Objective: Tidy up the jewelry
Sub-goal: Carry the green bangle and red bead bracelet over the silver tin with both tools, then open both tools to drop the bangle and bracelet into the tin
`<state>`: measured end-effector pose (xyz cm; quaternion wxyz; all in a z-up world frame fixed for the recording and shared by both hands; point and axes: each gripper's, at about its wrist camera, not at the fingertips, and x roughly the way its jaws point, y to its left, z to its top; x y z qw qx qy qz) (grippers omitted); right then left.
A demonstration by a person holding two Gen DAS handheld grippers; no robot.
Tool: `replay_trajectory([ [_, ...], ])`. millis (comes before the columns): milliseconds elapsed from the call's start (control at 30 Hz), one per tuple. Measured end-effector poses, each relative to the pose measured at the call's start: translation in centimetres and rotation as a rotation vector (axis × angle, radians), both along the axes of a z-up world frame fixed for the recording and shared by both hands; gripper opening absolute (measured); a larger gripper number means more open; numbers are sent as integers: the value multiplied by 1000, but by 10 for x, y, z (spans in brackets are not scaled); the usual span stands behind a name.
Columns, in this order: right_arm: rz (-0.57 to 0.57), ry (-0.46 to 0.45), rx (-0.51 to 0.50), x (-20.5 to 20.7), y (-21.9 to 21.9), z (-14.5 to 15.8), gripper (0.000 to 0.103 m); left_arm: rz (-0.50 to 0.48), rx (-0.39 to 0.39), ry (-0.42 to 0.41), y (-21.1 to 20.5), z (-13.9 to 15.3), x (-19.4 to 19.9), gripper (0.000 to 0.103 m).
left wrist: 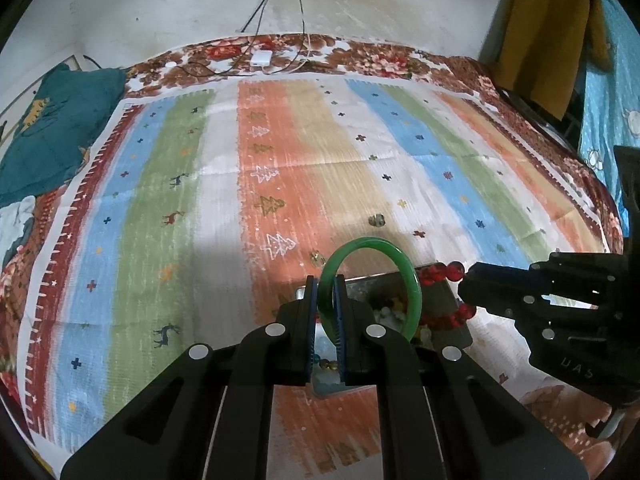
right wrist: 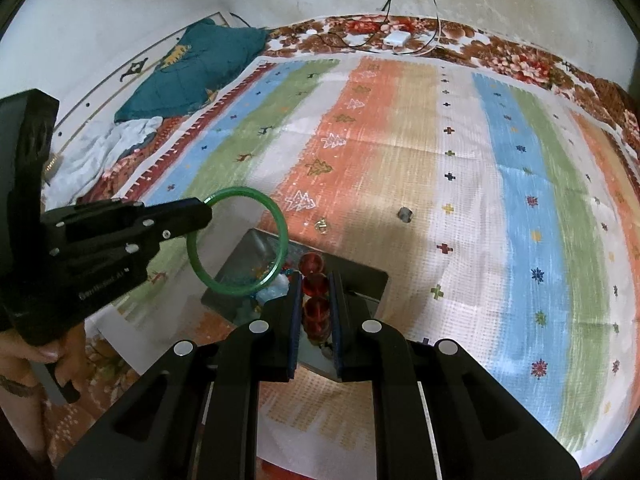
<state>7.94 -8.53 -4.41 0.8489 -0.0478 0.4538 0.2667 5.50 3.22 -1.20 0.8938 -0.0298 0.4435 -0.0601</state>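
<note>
Two pieces of jewelry are in my grips, both hanging above the metal box near the front edge of the striped cloth. My left gripper is pinching the green bangle by its rim, blue pads pressed against it, the ring standing upright over the box. My right gripper is clamped on the red bead bracelet, three beads stacked between its pads; in the left wrist view the rest of that red strand droops over the box's right side. Inside the box I can make out small mixed beads, too blurred to name. Two loose pieces lie on the cloth just beyond the box: a small yellowish ring on the orange stripe and a dark earring-like piece on the white stripe. Farther out, a teal quilt sits at the far left corner of the bed, and a white charger with cables rests at the far edge by the wall.
</note>
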Motion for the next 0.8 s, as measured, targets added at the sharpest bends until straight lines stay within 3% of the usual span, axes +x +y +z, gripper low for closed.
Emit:
replay_trajectory([
  [233,3,2,0,0,0,0,14,-12,-18,30,-1,-5,4,8],
  [300,1,17,-9,2,1,-4,14,-39,-58,73,0,-13,7,12],
  [333,2,21,-12,3,1,-5,15,-29,-62,80,1,-16,8,21],
  [433,-18,16,-2,5,-3,-3,37,-13,-51,83,5,-18,10,31],
  [633,-80,42,10,21,-15,-7,44,35,-103,99,22,-23,15,47],
  [800,-102,55,11,31,-17,-9,52,48,-139,118,29,-28,22,51],
])
